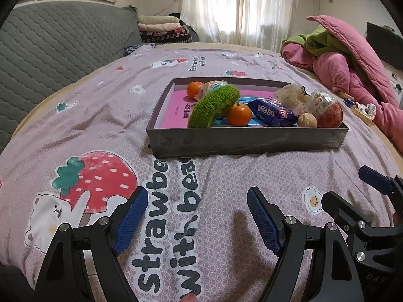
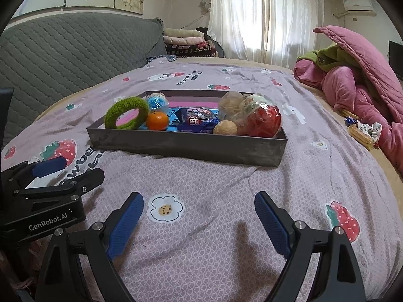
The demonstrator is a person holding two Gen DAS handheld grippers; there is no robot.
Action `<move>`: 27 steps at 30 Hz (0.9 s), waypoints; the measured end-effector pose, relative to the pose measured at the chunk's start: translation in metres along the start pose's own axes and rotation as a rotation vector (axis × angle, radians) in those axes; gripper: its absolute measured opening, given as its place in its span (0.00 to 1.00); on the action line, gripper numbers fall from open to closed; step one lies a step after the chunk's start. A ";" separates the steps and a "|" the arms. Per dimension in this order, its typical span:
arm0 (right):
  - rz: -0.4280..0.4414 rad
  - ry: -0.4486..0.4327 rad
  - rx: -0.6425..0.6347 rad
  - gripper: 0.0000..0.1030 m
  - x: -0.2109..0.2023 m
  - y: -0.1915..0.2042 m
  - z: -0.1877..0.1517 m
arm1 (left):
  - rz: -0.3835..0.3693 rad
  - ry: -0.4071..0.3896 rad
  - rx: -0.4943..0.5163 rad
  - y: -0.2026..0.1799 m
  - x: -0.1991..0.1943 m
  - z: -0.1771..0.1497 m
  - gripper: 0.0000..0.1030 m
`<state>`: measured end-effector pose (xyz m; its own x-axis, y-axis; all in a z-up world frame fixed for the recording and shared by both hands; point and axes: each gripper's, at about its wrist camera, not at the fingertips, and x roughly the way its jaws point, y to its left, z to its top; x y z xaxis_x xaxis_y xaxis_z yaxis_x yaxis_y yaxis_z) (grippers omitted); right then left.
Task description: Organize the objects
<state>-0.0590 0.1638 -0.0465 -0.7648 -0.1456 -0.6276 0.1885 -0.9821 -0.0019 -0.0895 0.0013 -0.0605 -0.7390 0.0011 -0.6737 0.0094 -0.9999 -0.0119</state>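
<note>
A shallow dark box (image 1: 241, 139) (image 2: 186, 146) sits on the bed ahead of both grippers. In it lie a green knitted ring (image 1: 214, 105) (image 2: 126, 112), two oranges (image 1: 238, 114) (image 1: 194, 89) (image 2: 157, 121), a blue snack packet (image 1: 273, 112) (image 2: 197, 119), a walnut (image 1: 307, 120) (image 2: 225, 127), a red wrapped ball (image 1: 327, 112) (image 2: 262, 120) and a beige plush (image 1: 292, 95). My left gripper (image 1: 197, 201) is open and empty above the bedsheet. My right gripper (image 2: 199, 205) is open and empty, right of the left one.
The pink strawberry-print bedsheet (image 1: 226, 214) covers the bed. A grey quilted headboard (image 1: 50, 50) stands at left. Pink and green blankets (image 1: 352, 58) pile at right, with wafers and a scrunchie (image 2: 365, 132) beside them. Folded blankets (image 1: 161, 30) lie at the back.
</note>
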 end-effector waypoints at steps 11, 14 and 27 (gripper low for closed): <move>-0.008 0.006 0.008 0.87 0.001 -0.003 -0.001 | 0.000 0.003 0.000 0.000 0.001 -0.001 0.79; -0.005 0.011 0.011 0.87 0.002 -0.003 -0.001 | 0.001 0.004 0.000 0.000 0.001 -0.001 0.79; -0.001 0.018 0.008 0.87 0.004 -0.002 -0.002 | 0.001 0.009 -0.001 -0.001 0.001 -0.001 0.79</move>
<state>-0.0611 0.1656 -0.0501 -0.7540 -0.1421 -0.6413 0.1827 -0.9832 0.0030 -0.0899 0.0019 -0.0622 -0.7330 -0.0001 -0.6802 0.0111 -0.9999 -0.0118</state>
